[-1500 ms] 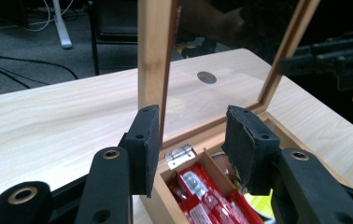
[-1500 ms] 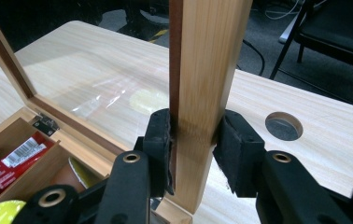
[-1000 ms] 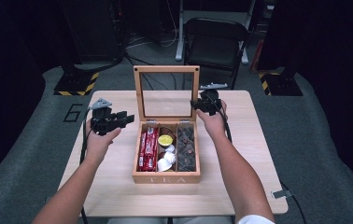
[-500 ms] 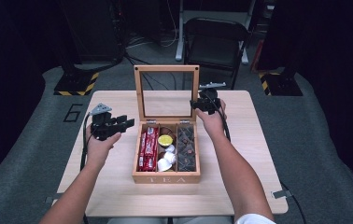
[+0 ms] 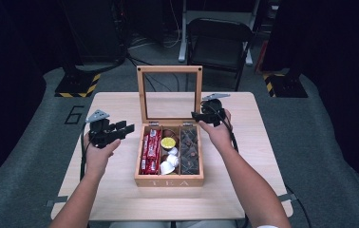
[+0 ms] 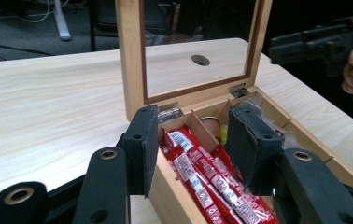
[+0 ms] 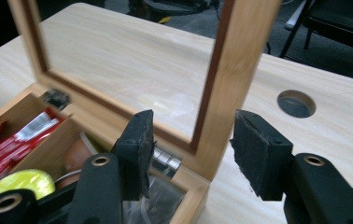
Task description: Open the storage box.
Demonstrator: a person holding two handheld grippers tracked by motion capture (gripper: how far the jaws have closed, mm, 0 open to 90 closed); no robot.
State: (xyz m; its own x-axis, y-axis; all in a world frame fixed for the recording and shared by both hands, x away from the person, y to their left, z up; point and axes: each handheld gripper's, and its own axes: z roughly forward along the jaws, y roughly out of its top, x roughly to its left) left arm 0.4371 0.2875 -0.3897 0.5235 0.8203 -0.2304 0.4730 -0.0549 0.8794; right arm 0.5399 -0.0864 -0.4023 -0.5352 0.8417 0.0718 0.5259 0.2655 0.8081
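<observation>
My left claw [image 5: 124, 129] hovers wide left of the tea box [image 5: 169, 179]. My right claw [image 7: 191, 149], wide, straddles the upright lid [image 7: 226, 79]; its view shows a bench [image 5: 263, 142] hole [image 7: 296, 103].

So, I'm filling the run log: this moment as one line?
tea box: lid upright | left claw: open, beside box | right claw: open, at lid edge

One tea box [image 5: 169, 180], two grippers [image 5: 124, 128] [image 5: 195, 115]
</observation>
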